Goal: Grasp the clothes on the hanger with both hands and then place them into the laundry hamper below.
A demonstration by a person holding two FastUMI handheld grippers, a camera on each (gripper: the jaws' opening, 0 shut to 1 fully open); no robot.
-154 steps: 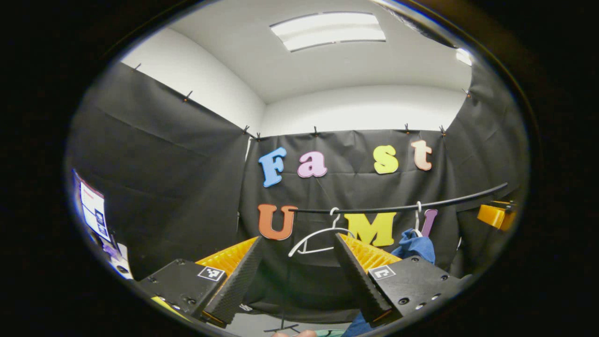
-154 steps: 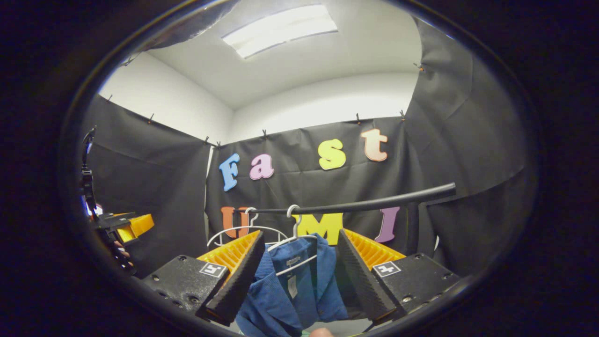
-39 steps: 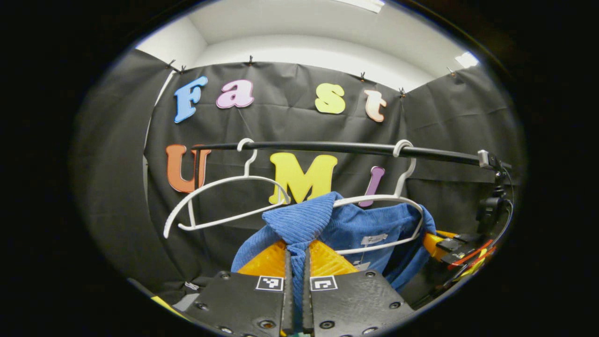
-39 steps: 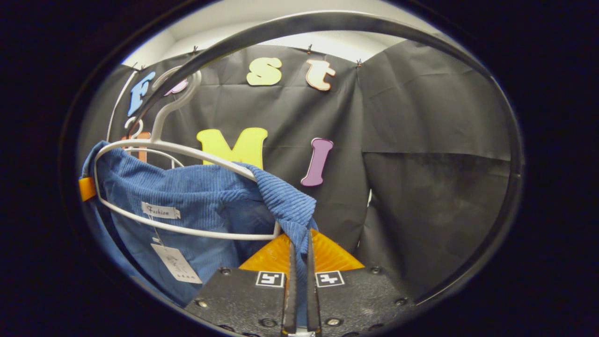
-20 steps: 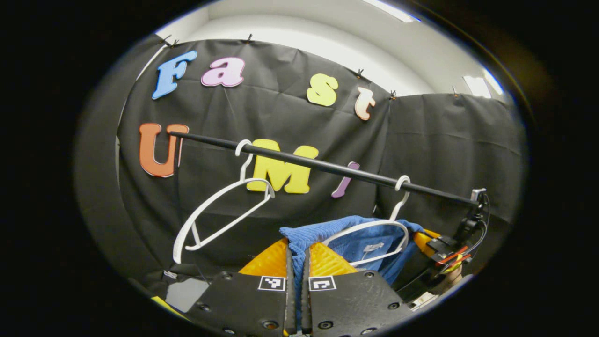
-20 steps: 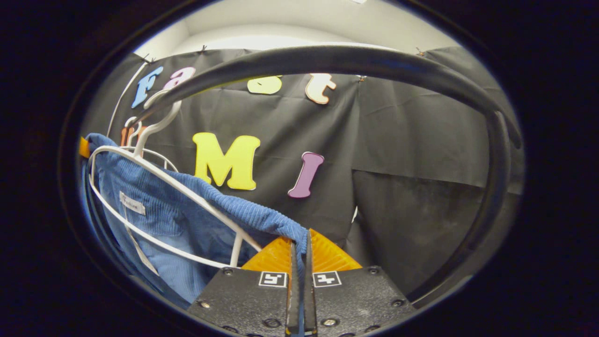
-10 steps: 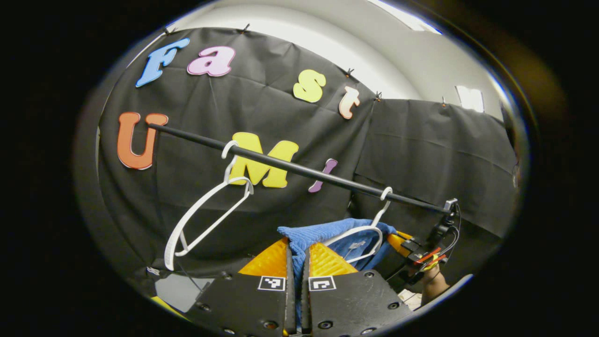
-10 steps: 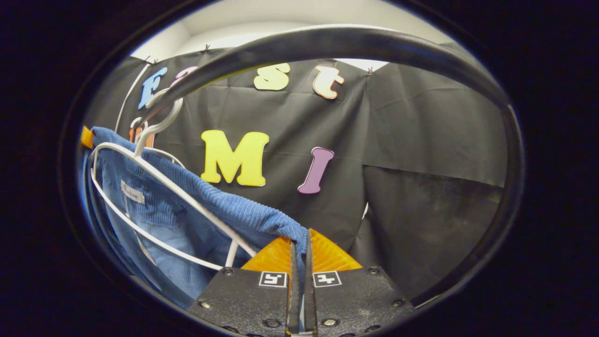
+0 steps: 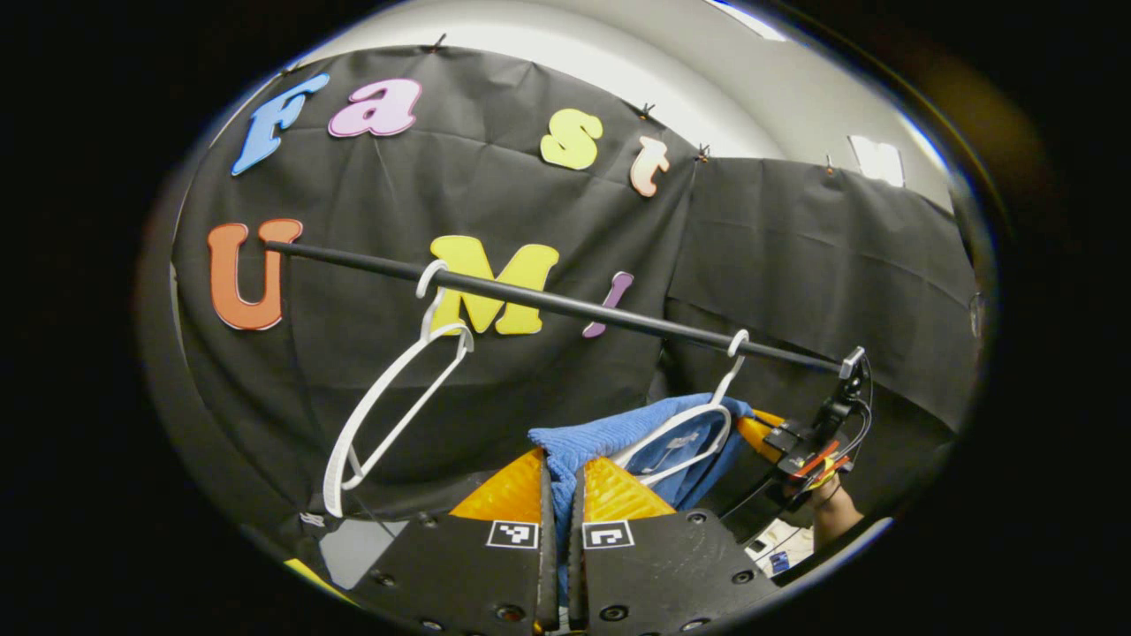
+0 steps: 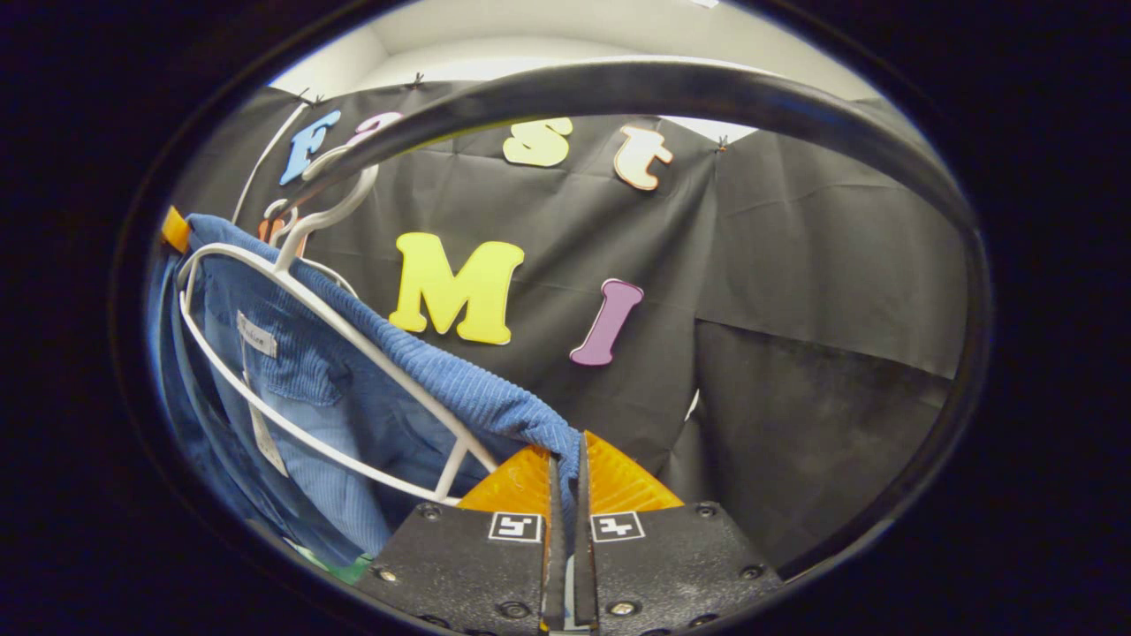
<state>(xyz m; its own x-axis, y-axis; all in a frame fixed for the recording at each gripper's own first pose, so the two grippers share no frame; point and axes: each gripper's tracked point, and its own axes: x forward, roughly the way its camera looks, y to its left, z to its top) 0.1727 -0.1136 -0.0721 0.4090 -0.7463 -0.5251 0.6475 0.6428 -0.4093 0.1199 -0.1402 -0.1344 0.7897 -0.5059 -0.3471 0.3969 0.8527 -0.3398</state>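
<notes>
A blue corduroy shirt [image 9: 610,435] hangs on a white hanger [image 9: 685,428] hooked over the black rail [image 9: 548,303]. My left gripper [image 9: 560,481] is shut on one shoulder of the shirt. In the right gripper view the same shirt [image 10: 353,389] drapes over its hanger [image 10: 327,322], and my right gripper [image 10: 566,477] is shut on the other shoulder, just under the rail [image 10: 636,88]. In the left gripper view the right gripper [image 9: 800,442] and the hand holding it appear at the shirt's far side.
A second, bare white hanger [image 9: 389,389] hangs on the rail to the left of the shirt. The rail's upright post [image 10: 959,353] curves down at the right of the right gripper view. A bit of green [image 10: 345,565] lies below the shirt.
Both grippers went from open to shut on the shirt's shoulders. Over the last second the left gripper has drawn its shoulder off the hanger's end, and the hanger has swung edge-on.
</notes>
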